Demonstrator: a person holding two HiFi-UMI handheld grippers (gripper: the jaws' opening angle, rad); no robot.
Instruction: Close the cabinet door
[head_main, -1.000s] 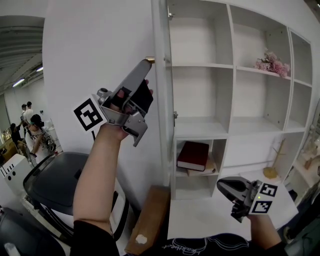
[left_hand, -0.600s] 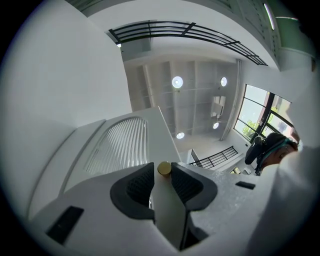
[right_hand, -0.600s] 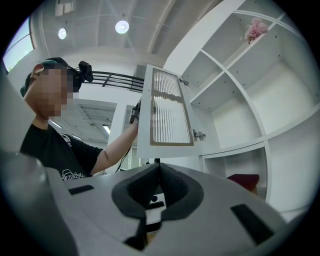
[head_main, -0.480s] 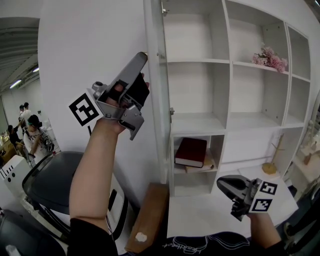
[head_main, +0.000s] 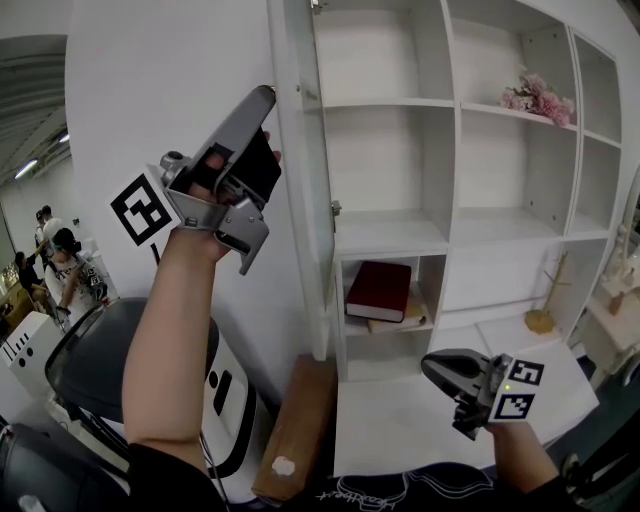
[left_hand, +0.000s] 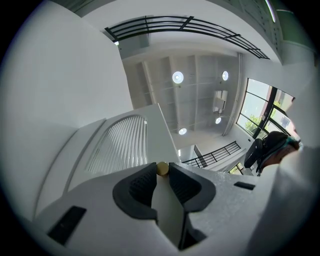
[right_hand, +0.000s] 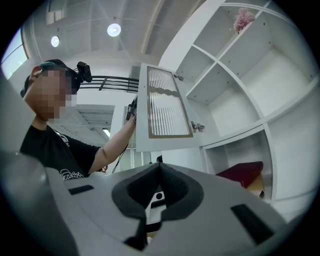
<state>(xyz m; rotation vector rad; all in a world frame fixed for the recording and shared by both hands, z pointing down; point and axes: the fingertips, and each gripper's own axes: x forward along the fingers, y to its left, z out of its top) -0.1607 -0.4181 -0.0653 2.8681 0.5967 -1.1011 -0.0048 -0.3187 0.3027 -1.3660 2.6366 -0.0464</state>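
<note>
Brass cabinet-door knob (left_hand: 162, 169) between closing left tongs (head_main: 266, 93).

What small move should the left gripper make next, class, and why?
Probably finish the squeeze. The left gripper has its jaws closing on the gold knob, caught only at their very tips, and the cabinet door stands wide open from the shelves. A firm hold seems wise before swinging it shut.
</note>
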